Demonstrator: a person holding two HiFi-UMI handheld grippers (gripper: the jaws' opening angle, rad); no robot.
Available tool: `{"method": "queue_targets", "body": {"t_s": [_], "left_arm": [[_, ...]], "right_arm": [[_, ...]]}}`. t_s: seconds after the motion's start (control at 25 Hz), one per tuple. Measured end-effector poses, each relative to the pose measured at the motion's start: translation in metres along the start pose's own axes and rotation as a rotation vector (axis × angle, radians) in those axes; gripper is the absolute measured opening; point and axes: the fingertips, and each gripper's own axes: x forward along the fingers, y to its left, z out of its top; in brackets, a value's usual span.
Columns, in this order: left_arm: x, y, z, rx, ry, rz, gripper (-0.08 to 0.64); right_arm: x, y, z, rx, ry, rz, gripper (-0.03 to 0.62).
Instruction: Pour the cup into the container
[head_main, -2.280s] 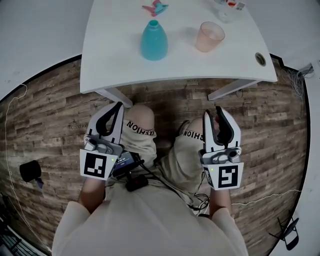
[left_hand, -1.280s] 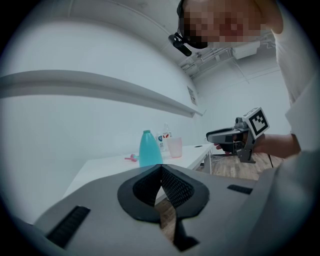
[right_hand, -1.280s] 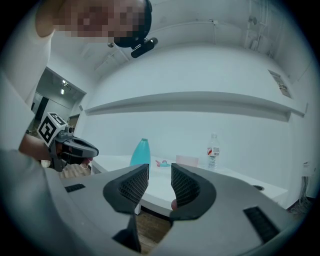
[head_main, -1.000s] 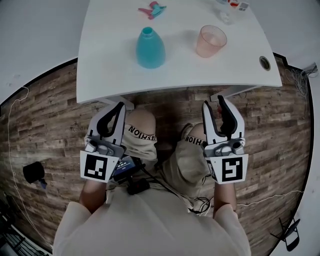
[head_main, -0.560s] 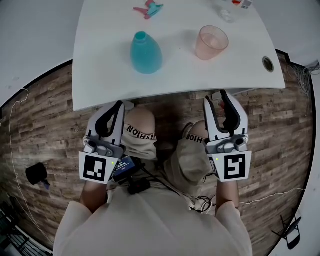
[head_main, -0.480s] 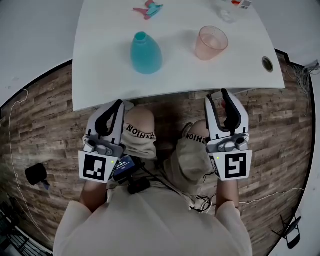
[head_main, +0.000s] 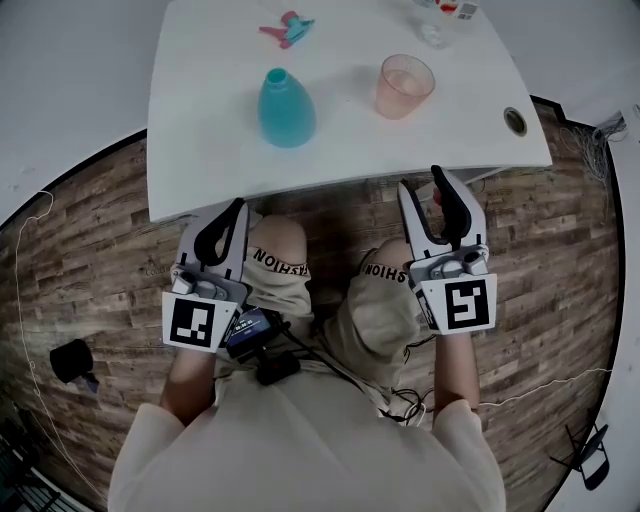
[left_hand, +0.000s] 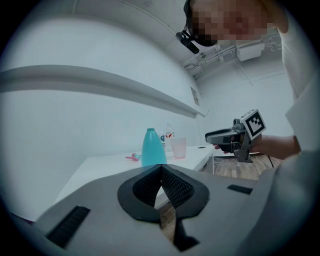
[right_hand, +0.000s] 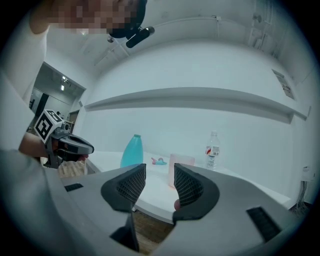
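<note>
Both grippers hang low in front of the white surface (head_main: 200, 150), over the person's knees (head_main: 280, 245) and the wood-plank floor (head_main: 90, 260). Neither one reaches the surface's near edge by more than its tips.

Over to the left gripper (head_main: 230, 215): its fingers (left_hand: 172, 187) are pressed together, ribbed pads meeting at the tip with nothing caught between them.

The right gripper (head_main: 420, 182) is a different story. Its fingers (right_hand: 190, 187) are parting right now, a clear gap showing between the two dark pads, and no object sits in that gap. Through it, well beyond the tips, you can see the surface and the cup.

The pink translucent cup (head_main: 404, 86) stands upright on the surface, ahead of the right gripper and apart from it. To its left, with a stretch of bare white between them, stands the teal container (head_main: 286, 108), cone-shaped with a narrow open neck, also upright.

Farther back lies a small pink-and-teal clip (head_main: 286, 29), and a clear water bottle (right_hand: 212, 150) stands at the far side behind the cup. A round hole (head_main: 515, 121) marks the surface's near right corner.
</note>
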Motion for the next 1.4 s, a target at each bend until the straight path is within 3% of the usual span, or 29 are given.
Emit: {"method": "queue_targets", "body": {"t_s": [0.48,1.4], "left_arm": [[-0.008,0.006,0.018,-0.008,-0.045,0.023,0.012],[-0.073,-0.003,0.023,0.011,-0.058,0.065,0.012]], "right_arm": [[0.007,0.0,0.015,-0.025,0.035,0.024,0.173],[-0.044,0.039,0.041,-0.04,-0.026,0.01,0.172]]}}
